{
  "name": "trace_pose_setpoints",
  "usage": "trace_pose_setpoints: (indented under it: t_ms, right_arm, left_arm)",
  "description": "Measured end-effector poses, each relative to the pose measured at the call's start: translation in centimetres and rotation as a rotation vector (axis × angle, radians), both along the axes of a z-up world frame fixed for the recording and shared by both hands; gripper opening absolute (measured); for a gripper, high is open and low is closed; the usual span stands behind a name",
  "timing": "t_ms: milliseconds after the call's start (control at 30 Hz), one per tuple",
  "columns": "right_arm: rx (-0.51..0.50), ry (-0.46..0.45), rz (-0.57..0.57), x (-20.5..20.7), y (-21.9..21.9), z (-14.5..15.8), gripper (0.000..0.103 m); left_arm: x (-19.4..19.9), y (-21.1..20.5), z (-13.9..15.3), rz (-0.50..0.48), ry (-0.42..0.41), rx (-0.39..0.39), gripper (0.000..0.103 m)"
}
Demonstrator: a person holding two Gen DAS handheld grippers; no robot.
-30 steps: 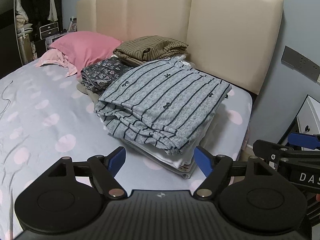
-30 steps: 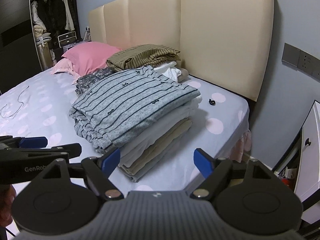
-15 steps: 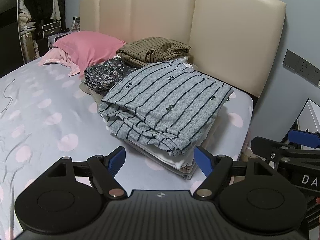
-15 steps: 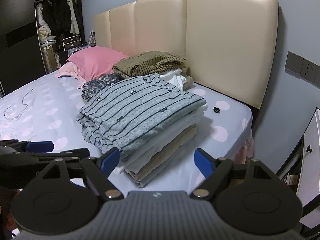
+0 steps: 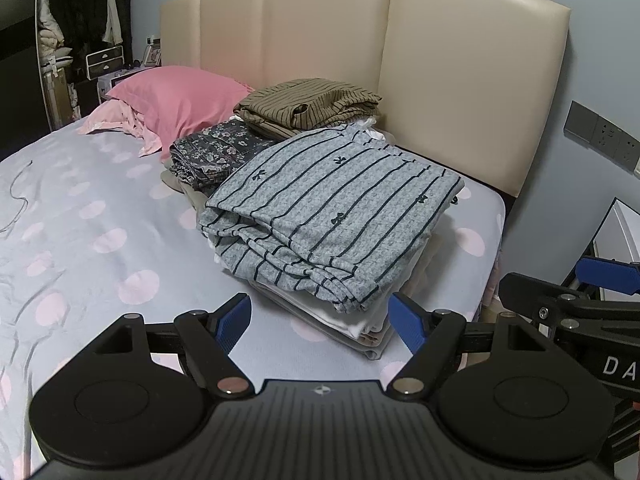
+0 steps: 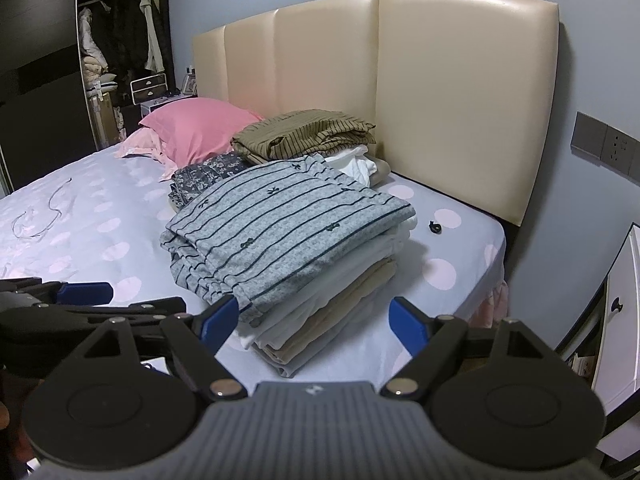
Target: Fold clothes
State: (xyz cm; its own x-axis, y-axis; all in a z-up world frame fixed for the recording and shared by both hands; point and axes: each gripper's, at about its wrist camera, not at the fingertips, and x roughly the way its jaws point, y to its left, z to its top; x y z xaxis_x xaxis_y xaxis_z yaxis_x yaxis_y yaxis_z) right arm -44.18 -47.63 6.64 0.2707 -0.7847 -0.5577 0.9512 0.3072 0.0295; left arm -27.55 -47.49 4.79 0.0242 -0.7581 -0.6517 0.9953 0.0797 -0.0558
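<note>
- Left gripper [image 5: 320, 320]: jaws spread wide, nothing between them. Blue pads [image 5: 234, 320] hang in the air over the sheet, just short of the near edge of the clothes stack.
- Right gripper [image 6: 310, 322]: also wide open and empty. Its left blue pad [image 6: 218, 320] sits in line with the hem of the top garment; can't tell if it touches or is only in front.
- The two grippers sit side by side: the right one shows at the right edge of the left wrist view, the left one at the left edge of the right wrist view.
- Grey striped garment [image 5: 336, 216]: folded, dark thin stripes with small bow marks, lying on top of the stack. Front folds are a bit loose and rumpled.
- Under it: white and beige folded clothes [image 6: 340, 300], layered into one pile near the right side of the bed [image 5: 80, 220].
- Behind the stack: dark floral folded piece [image 5: 216, 152], then an olive striped folded piece [image 5: 308, 106] up against the headboard [image 5: 460, 80].
- Pink pillow [image 5: 176, 100] to the left of those, at the head of the bed.
- Small black object [image 6: 434, 227] on the sheet just right of the stack; too small to identify.
- Thin cord [image 6: 44, 216] lying on the sheet far left.
- Open wardrobe [image 6: 120, 52] beyond the bed; wall sockets [image 6: 608, 144] on the right wall.
</note>
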Motion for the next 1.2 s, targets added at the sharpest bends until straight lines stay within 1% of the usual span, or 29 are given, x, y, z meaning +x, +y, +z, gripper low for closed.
trace_pose_setpoints:
  t_ms: [1200]
  right_arm:
    - [-0.033, -0.004, 0.029, -0.12, 0.82, 0.85, 0.085]
  left_arm:
    - [-0.31, 0.65, 0.73, 0.001, -0.011, -0.007, 0.075]
